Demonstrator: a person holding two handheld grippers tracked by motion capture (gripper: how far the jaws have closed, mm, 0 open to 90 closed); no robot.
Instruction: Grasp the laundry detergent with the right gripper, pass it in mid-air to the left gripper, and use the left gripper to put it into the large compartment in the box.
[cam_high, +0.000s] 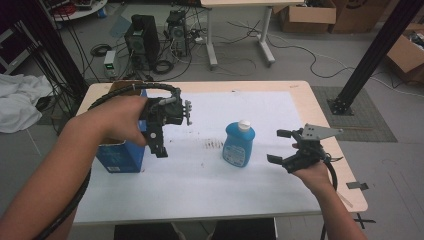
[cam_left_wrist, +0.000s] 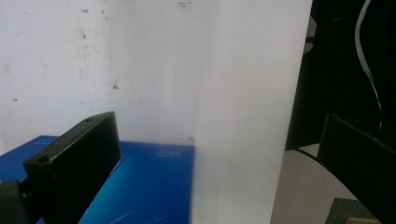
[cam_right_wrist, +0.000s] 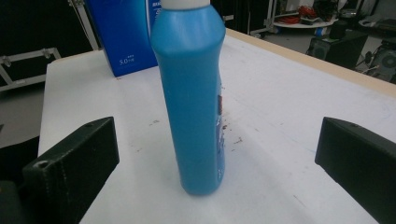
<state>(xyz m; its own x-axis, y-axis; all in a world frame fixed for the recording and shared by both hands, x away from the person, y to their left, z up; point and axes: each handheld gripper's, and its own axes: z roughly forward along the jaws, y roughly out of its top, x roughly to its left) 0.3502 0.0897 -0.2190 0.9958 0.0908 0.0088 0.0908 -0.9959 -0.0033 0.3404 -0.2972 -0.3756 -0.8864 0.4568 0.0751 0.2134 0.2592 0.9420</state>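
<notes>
1. High view: blue bottle (cam_high: 238, 144) upright mid-table on the white sheet (cam_high: 210, 180), free for a side grasp; right gripper (cam_high: 281, 146) level beside it, jaws apart, empty. Left gripper (cam_high: 161, 145) above blue box (cam_high: 120, 156).
2. Left gripper view: jaws wide, touching nothing; box (cam_left_wrist: 140, 186) below.
3. Right gripper view: bottle (cam_right_wrist: 194, 102) centred between parted jaws, untouched.

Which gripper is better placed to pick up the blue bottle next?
Right. The right gripper has open jaws aimed at the upright blue bottle, which sits centred between them. The left gripper hovers over the blue box, away from it.
</notes>
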